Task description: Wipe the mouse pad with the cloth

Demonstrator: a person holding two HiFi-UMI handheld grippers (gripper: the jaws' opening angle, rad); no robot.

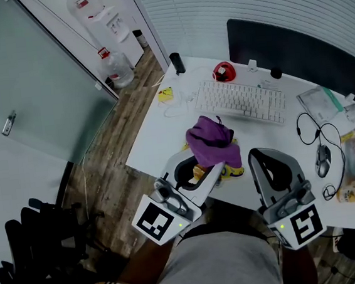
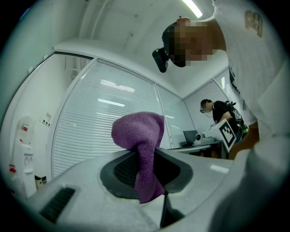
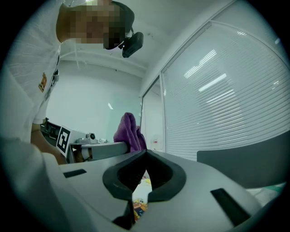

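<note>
Two grippers sit over the near edge of the desk, both pointing roughly level.

- Left gripper is pinching the cloth by one fold; the bulk is bunched above the jaws and a short tail hangs below; judged: held as a wad for rubbing, not spread flat.
- Right gripper has its jaws pressed together on nothing; it stands just beside the left; judged: kept free to pin the pad if it slides.
- Pad: only a yellow printed edge shows under the cloth, flat on the desk near its front edge; I take this for the pad; the rest is hidden.
- Cannot tell whether cloth and pad touch; wiping looks not yet begun.
- Keyboard and mouse lie well apart from the pad, so strokes have room.
- Next, judged: lower the wad; slow strokes, since a light pad may creep toward the edge.
</note>
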